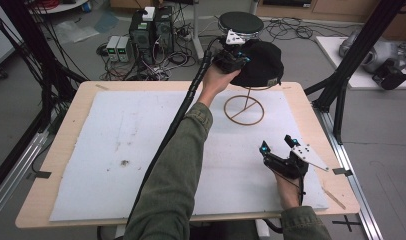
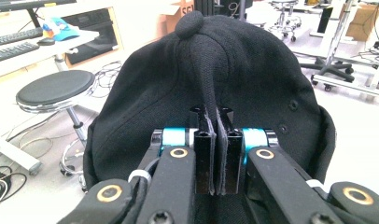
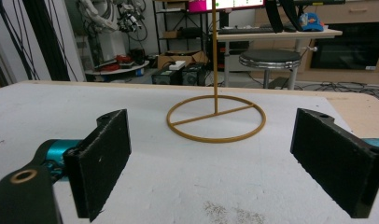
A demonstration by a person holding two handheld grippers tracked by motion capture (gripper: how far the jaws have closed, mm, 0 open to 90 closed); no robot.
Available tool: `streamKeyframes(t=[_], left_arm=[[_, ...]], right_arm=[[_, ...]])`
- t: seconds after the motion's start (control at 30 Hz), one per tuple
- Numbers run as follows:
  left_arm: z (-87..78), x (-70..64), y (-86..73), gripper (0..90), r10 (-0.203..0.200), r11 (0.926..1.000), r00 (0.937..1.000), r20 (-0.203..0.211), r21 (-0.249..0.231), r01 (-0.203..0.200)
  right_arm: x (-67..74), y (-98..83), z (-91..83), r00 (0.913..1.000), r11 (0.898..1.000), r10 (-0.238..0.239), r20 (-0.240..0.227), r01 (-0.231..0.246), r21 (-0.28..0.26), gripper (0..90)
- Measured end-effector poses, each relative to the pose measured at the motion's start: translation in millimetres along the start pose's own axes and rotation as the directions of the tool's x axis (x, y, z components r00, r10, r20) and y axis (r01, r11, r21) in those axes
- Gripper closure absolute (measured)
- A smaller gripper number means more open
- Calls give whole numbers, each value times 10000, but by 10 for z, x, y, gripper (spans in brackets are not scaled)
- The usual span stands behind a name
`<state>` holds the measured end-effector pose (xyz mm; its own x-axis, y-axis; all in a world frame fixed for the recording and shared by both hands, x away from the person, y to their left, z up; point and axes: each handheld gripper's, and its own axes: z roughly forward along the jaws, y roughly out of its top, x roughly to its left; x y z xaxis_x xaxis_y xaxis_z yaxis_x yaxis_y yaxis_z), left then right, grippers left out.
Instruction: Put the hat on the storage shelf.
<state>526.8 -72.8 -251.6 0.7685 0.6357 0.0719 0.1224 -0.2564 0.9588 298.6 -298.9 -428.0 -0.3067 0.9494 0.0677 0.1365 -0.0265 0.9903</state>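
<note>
One black cap [image 1: 263, 62] of coarse woven cloth, rounded in the crown with a cloth-covered button at its top and small stitched eyelets in its panels, sits at the top of a thin wire stand [image 1: 244, 110] at the far right of the desk [image 1: 71, 115]. The stand is a single piece of golden-brown metal rod: a flat ring base crossed by one straight bar, with one slim upright rising from it, standing on the white, slightly fuzzy sheet [image 1: 141, 145] that covers most of the pale wooden desk top. The left hand-held gripper [image 1: 237, 59], black with teal collars and brass-coloured pivot pins, is raised to the cap's left side; in the left gripper view its two flat, dark pads are pressed together on a ridge of the cap's fabric [image 2: 211, 93], which runs up from between them toward the button [image 2: 189, 24], so the cap lies directly ahead of and touching this hand-held gripper. The right hand-held gripper [image 1: 277, 145] rests low over the white sheet at the near right, well apart from the cap and nearer than the stand's ring; its two rectangular, rough-faced black pads stand wide apart with nothing between them, and in the right gripper view the ring base [image 3: 216, 118] shows between them farther off. Both forearms wear olive-green sleeves [image 1: 176, 175]. Beyond the desk stands one round black stool [image 1: 241, 22] with a chrome rim.
</note>
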Motion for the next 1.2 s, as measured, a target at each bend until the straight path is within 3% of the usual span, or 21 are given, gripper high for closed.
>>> streamKeyframes(t=[0.27,0.6,0.8,1.1,1.2], left_arm=[[-4,-3,8,850,-160,9998,9999,-54,-110,159],[5,-35,-8,814,-62,10000,9998,-164,61,63],[23,-25,-39,678,-291,9992,9995,-124,253,294],[39,-42,-52,454,-419,9991,9991,-83,32,419],[17,-43,-55,417,-409,9991,9992,-40,-106,409]], right_arm=[[-4,2,-3,10000,10000,27,12,-28,21,115],[4,2,-1,10000,10000,90,9,-90,27,115],[1,5,-4,10000,10000,86,-14,-86,-7,115],[-8,6,-5,10000,10000,5,-15,-5,-15,115],[1,6,-7,10000,10000,58,-30,-58,3,115]])
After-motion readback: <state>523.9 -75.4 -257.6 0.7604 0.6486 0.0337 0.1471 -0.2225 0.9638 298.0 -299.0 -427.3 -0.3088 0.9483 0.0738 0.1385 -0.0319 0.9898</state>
